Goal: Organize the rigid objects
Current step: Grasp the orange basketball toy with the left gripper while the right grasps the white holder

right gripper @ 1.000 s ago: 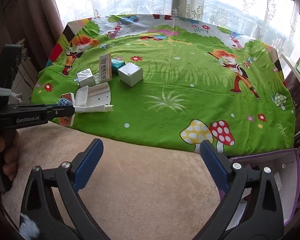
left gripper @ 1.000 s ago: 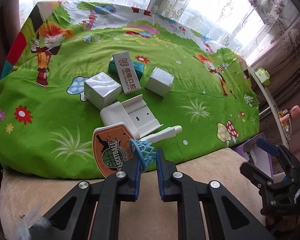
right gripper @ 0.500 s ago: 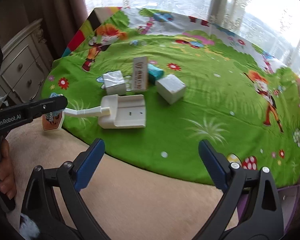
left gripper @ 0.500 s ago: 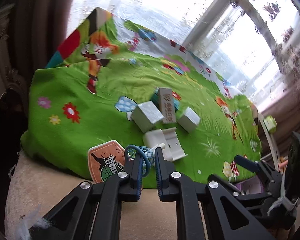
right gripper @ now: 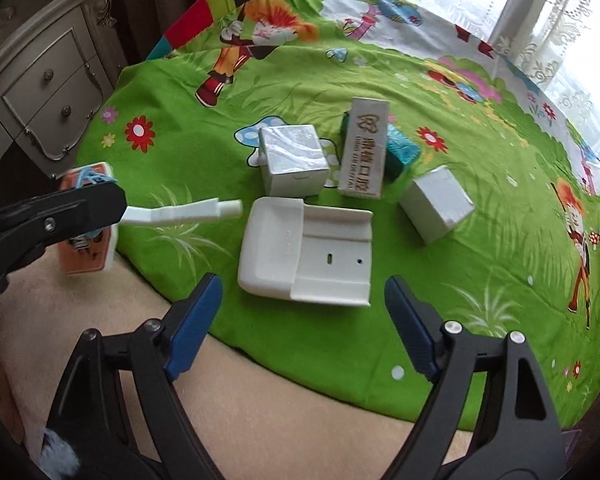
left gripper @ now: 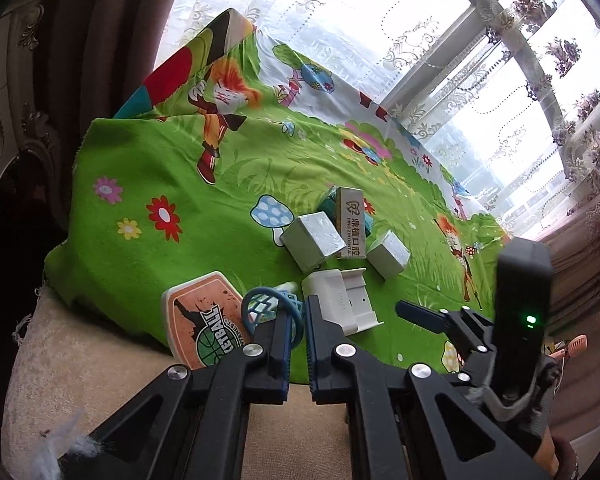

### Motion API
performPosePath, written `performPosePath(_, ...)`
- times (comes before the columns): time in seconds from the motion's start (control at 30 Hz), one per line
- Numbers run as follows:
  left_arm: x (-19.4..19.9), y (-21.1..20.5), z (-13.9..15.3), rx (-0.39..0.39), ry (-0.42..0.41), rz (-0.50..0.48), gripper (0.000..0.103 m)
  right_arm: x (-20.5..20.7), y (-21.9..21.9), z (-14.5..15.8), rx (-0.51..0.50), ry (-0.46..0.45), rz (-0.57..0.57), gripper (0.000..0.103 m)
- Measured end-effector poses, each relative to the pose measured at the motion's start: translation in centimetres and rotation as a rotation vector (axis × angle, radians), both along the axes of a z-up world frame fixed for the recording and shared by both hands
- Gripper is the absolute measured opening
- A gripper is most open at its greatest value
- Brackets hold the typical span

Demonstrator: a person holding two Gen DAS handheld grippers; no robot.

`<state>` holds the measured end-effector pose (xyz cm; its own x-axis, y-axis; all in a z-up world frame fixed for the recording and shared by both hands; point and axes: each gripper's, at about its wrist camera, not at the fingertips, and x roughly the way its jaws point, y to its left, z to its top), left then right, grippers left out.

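My left gripper [left gripper: 298, 320] is shut on the blue hoop [left gripper: 266, 310] of a toy basketball stand. Its orange backboard [left gripper: 204, 320] hangs over the cloth's near edge, and its white pole [right gripper: 180, 212] points toward a white plastic holder [right gripper: 308, 248]. My right gripper [right gripper: 300, 296] hovers just in front of that holder. Its jaws are closing, the holder's near end lies between the fingertips, and the pads do not touch it. Behind stand two silver boxes [right gripper: 292, 160] [right gripper: 436, 204], a tall white printed box [right gripper: 362, 148] and a teal box [right gripper: 400, 148].
A green cartoon cloth [right gripper: 440, 300] covers most of a beige cushion [right gripper: 260, 400], whose bare strip lies nearest me. A carved dresser [right gripper: 40, 92] stands at the left. Lace curtains and a window [left gripper: 440, 60] close the far side.
My right gripper has moved forward and down to the white holder, and its jaws have narrowed. The left gripper has rolled and shifted left, still holding the toy hoop.
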<state>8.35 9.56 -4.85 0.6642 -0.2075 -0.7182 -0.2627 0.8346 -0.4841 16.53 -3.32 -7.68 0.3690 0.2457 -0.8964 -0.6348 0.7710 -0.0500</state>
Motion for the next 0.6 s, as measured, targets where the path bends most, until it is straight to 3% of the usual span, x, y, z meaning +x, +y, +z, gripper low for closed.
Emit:
performPosePath(0.13, 0.1, -0.1, -0.3, -0.004, 0.009, -0.003, 0.006, 0.6, 1.2, -1.0, -0.021, 0.02, 0.019, 0.078)
performPosePath(0.2, 0.3, 0.1, -0.6, -0.015, 0.021, -0.005, 0.006, 1.0, 1.5, -1.6, -0.025, 0.043, 0.022, 0.055)
performPosePath(0.27, 0.3, 0.0, -0.9, -0.024, 0.031, -0.012, 0.006, 1.3, 1.5, -2.3, -0.02, 0.081, 0.017, 0.039)
performPosePath(0.6, 0.9, -1.0, -1.3, -0.008, 0.077, -0.066, 0.008, -0.4, -3.1, 1.0, 0.108, -0.017, -0.123, 0.039)
